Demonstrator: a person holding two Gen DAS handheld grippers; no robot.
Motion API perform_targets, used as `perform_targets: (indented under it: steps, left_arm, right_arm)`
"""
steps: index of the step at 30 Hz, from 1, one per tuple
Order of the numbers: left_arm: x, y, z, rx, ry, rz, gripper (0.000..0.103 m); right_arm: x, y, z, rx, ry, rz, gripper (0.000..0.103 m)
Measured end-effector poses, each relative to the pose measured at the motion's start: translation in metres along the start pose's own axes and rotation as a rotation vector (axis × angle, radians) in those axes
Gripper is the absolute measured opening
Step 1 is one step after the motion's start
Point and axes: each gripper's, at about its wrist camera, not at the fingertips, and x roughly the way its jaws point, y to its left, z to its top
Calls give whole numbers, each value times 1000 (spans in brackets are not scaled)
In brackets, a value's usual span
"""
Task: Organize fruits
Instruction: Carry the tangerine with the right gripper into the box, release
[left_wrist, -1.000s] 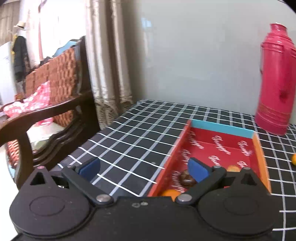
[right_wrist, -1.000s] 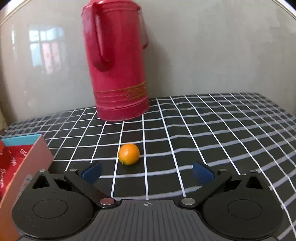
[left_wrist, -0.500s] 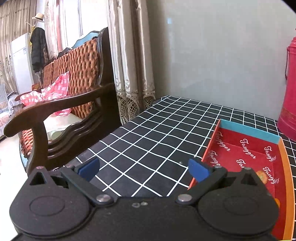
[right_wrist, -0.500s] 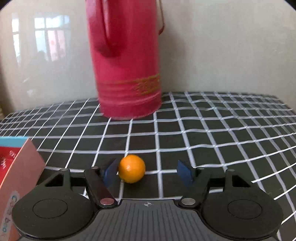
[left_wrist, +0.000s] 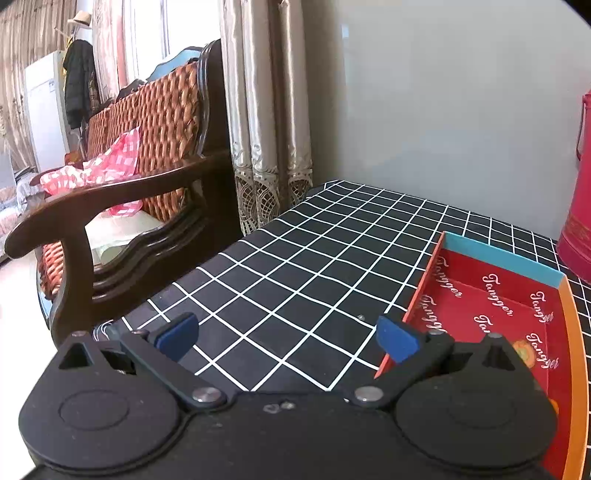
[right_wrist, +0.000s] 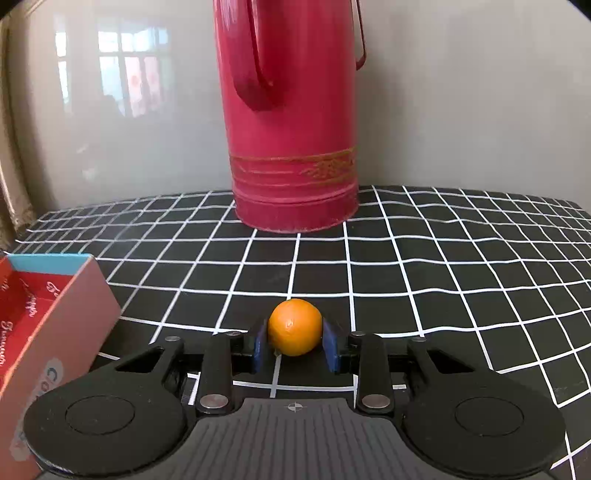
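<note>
A small orange (right_wrist: 294, 326) rests on the black checked tablecloth. My right gripper (right_wrist: 295, 345) has its jaws closing on it, and both blue pads (right_wrist: 260, 345) touch its sides. The red cardboard box (right_wrist: 77, 314) stands just left of that gripper, its open top facing up. In the left wrist view the same box (left_wrist: 502, 258) lies at the right. My left gripper (left_wrist: 286, 336) hovers open over bare cloth beside the box's left wall, with nothing between its fingers. That gripper's body hides the near part of the box floor.
A tall red thermos (right_wrist: 295, 147) stands against the wall behind the orange, and its edge (left_wrist: 578, 221) shows past the box. A wooden wicker-backed chair (left_wrist: 122, 206) and curtains (left_wrist: 266, 129) sit off the table's left edge. Checked cloth (right_wrist: 461, 280) stretches to the right.
My right gripper has come up to the orange and drawn its jaws from wide open onto it. The left view has swung left, so less of the box shows.
</note>
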Motion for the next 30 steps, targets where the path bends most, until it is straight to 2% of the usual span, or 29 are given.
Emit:
perform_targets:
  steps: [6,11,13,16,19,25,27,28,29,30]
  left_arm:
    - [3,6,0,-20,18,16,97]
    - [3,11,-1,-13,25,37,97]
    - [4,12,-2,-7,30,44,97]
    - [3,15,-4,2,35,53,97]
    - [3,18,-6,11,37,62,97]
    - [6,31,-7,14,43,74,97]
    - [8,34,-6,6,50,73,97]
    - [9,35,-6,2,53,71,97]
    - [9,36,-6,-4,55,68,97]
    - [9,36,-5,-7,55,63,97]
  right_arm:
    - [-32,18,7,-4,-75,79,32]
    - [-67,59,6,-66,-142,242,32]
    - [-76,80,0,-105,-141,318,32]
    - [-84,109,-10,-172,-123,385,32]
    - [-83,137,-20,-236,-101,418,32]
    - [-78,166,-35,-303,-71,422,32]
    - [-75,171,-39,-321,-71,402,40]
    - [-74,173,-41,-324,-75,390,60]
    - [-74,174,-41,-323,-84,383,75]
    - [-78,173,-40,-315,-106,376,80]
